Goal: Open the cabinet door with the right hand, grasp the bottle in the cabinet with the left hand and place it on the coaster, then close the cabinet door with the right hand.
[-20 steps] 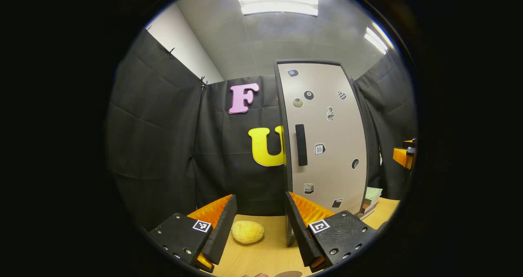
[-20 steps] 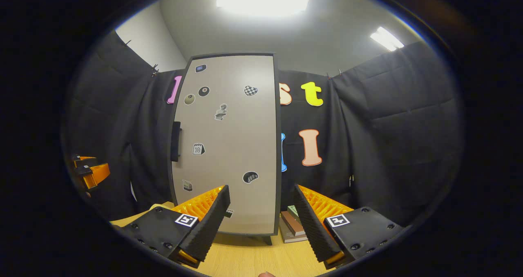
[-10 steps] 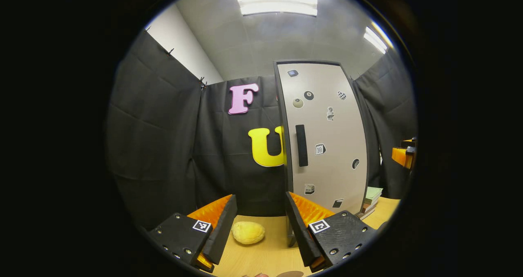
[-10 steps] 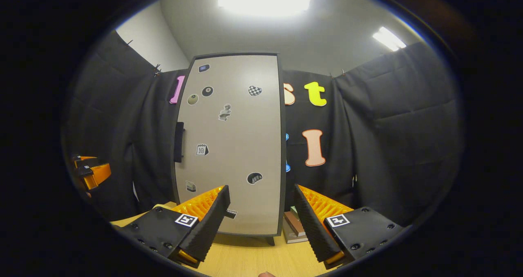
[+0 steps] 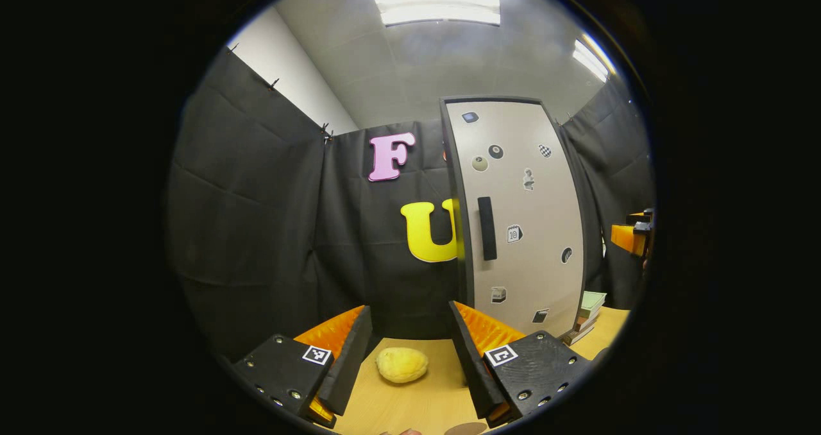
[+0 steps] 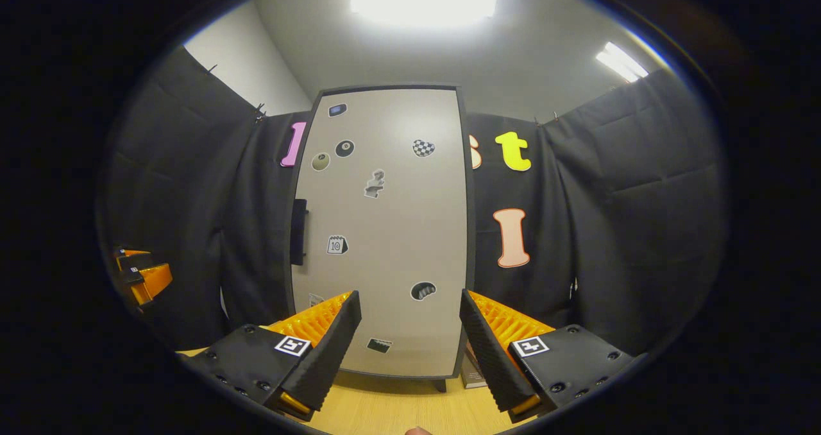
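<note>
A tall beige cabinet (image 6: 391, 230) with a dark frame stands shut on the wooden table (image 6: 385, 409), several stickers on its door. Its black handle (image 6: 298, 231) runs down the door's left side. In the right gripper view my right gripper (image 6: 407, 342) is open, level with the door's lower part and a little short of it. In the left gripper view the cabinet (image 5: 523, 217) stands to the right, with its handle (image 5: 487, 228) visible. My left gripper (image 5: 407, 351) is open above the table. The brown edge of a coaster (image 5: 466, 429) peeks in at the bottom. The door hides the bottle.
A yellow sponge-like lump (image 5: 402, 364) lies on the table between the left gripper's fingers, farther off. A stack of books (image 5: 587, 310) rests right of the cabinet. The other gripper (image 6: 141, 278) shows at the far left of the right gripper view.
Both views have swung a little left, so the cabinet has shifted right in each. In the right gripper view the door now sits centred between the fingers and slightly nearer.
</note>
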